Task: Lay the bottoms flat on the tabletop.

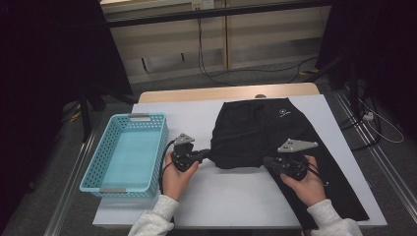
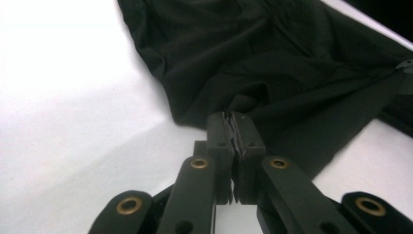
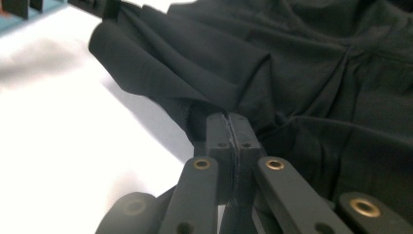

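Note:
A black garment (image 1: 260, 128) with a small white logo lies crumpled on the white table top (image 1: 221, 196), one leg running down toward the near right edge. My left gripper (image 1: 209, 153) is shut on the garment's near left edge, and the left gripper view shows its jaws (image 2: 233, 117) pinching a fold of the black cloth (image 2: 272, 58). My right gripper (image 1: 265, 160) is shut on the near edge further right. In the right gripper view its jaws (image 3: 228, 117) clamp a bunched fold of the cloth (image 3: 302, 63).
A light blue plastic basket (image 1: 93, 162) stands on the table's left side, close to my left hand; its corner is visible (image 3: 29, 9) in the right gripper view. Bare white table lies in front of the garment. Cables trail on the floor beyond the table.

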A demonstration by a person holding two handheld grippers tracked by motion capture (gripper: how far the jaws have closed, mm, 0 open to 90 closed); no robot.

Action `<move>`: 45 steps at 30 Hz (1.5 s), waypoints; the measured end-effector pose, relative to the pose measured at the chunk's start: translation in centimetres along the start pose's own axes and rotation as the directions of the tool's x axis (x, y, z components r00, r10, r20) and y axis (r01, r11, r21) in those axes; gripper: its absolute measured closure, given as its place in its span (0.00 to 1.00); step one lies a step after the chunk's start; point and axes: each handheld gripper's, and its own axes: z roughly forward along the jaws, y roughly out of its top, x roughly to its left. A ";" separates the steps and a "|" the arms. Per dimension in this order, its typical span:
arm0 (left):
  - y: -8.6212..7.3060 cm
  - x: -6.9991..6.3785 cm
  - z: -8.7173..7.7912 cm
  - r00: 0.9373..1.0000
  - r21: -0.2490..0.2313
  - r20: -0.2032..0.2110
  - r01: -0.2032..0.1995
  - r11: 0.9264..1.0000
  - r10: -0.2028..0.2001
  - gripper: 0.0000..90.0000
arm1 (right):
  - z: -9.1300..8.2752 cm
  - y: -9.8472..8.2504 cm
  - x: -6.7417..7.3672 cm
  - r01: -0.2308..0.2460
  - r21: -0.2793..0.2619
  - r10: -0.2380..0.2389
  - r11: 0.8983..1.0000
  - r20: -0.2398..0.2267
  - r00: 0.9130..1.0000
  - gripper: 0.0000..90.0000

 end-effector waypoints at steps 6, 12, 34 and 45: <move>-0.6 -0.1 0.3 0.999 0.029 0.039 0.013 0.999 -0.014 0.79 | 0.8 -0.2 0.2 0.019 0.036 -0.019 0.999 0.007 1.000 0.99; -0.7 -1.1 -0.2 0.997 0.043 0.074 -0.019 0.999 0.016 0.49 | 0.8 -0.4 0.2 0.023 0.043 -0.024 0.999 0.003 1.000 0.99; -0.8 -1.9 0.3 0.996 0.131 0.089 -0.036 0.991 0.024 0.98 | -0.1 0.4 0.8 0.036 0.000 -0.036 0.999 -0.006 0.999 1.00; 1.7 -0.6 -2.6 0.995 -0.023 0.097 0.010 1.000 -0.008 0.98 | -1.3 1.2 1.2 -0.034 -0.052 0.031 0.998 -0.054 0.998 1.00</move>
